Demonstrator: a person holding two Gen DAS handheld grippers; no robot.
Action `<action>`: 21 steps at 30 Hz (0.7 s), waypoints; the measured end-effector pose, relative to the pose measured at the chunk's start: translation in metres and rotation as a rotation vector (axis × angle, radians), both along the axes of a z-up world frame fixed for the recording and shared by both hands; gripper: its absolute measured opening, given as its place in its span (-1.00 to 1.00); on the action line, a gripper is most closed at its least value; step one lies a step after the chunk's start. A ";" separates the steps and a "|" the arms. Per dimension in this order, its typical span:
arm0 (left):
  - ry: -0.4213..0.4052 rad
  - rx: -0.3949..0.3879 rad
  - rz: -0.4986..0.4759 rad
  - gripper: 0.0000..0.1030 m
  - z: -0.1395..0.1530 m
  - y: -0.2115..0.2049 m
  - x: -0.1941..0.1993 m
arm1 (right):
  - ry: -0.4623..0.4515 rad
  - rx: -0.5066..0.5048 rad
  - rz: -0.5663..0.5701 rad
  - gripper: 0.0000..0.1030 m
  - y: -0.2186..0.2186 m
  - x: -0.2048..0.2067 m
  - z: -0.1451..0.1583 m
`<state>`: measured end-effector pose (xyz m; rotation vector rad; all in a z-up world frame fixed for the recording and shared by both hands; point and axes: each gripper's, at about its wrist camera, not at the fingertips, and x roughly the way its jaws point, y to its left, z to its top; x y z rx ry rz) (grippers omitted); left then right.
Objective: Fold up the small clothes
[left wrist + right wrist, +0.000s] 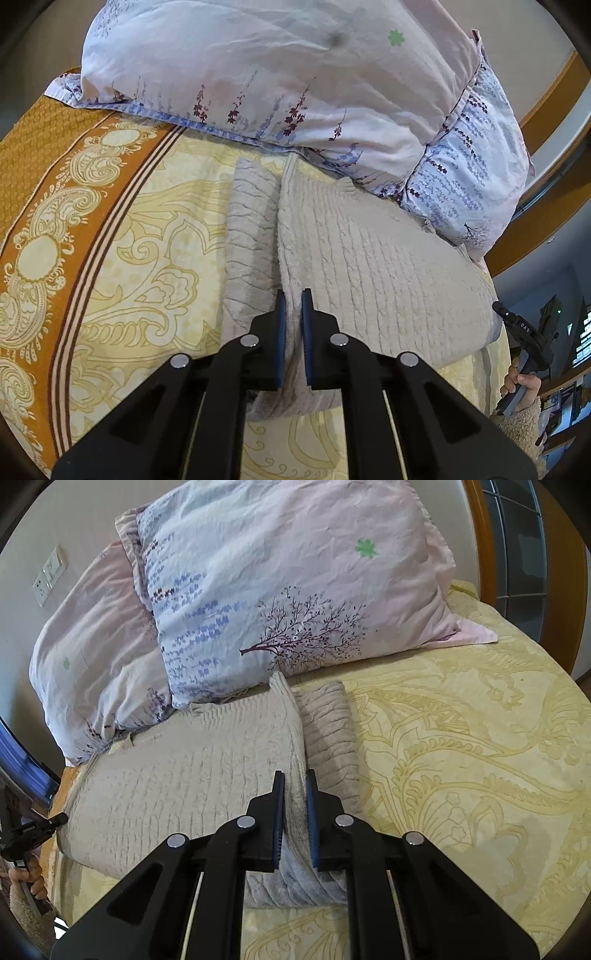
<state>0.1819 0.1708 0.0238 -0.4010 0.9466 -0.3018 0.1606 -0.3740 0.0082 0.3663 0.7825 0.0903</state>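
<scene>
A beige cable-knit sweater (369, 266) lies on the bed, with one side folded over the body. My left gripper (293, 295) is shut on a raised fold of the sweater at its left side. My right gripper (295, 775) is shut on a raised fold of the sweater (184, 775) at its right side, lifting the edge into a ridge. A strip of knit (328, 734) lies flat beyond that ridge. The other gripper shows at the edge of each view, in a hand (524, 343).
A yellow patterned bedspread (461, 757) with an orange border (48, 192) covers the bed. Two floral pillows (288, 583) lie against the sweater's far edge. A wooden bed frame (480, 535) stands behind. Wall sockets (48, 576) are at the left.
</scene>
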 end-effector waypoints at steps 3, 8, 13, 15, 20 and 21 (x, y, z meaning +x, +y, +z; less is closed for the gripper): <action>-0.001 -0.003 -0.005 -0.86 0.002 0.002 -0.004 | 0.000 0.008 -0.008 -0.78 -0.002 -0.006 0.000; 0.001 0.003 -0.011 -0.87 0.001 0.007 -0.008 | 0.015 0.023 -0.021 -0.78 -0.005 -0.015 -0.005; 0.013 0.000 -0.006 -0.88 -0.004 0.011 -0.011 | 0.037 0.019 -0.033 -0.78 -0.006 -0.021 -0.008; 0.016 0.002 -0.007 -0.88 -0.007 0.010 -0.011 | 0.062 -0.003 -0.044 -0.78 -0.005 -0.019 -0.014; 0.014 -0.040 -0.018 -0.84 -0.008 0.011 -0.015 | 0.098 0.021 -0.058 -0.77 -0.008 -0.017 -0.026; 0.013 -0.043 -0.017 -0.75 -0.008 0.011 -0.016 | 0.096 0.028 -0.057 -0.77 -0.008 -0.017 -0.026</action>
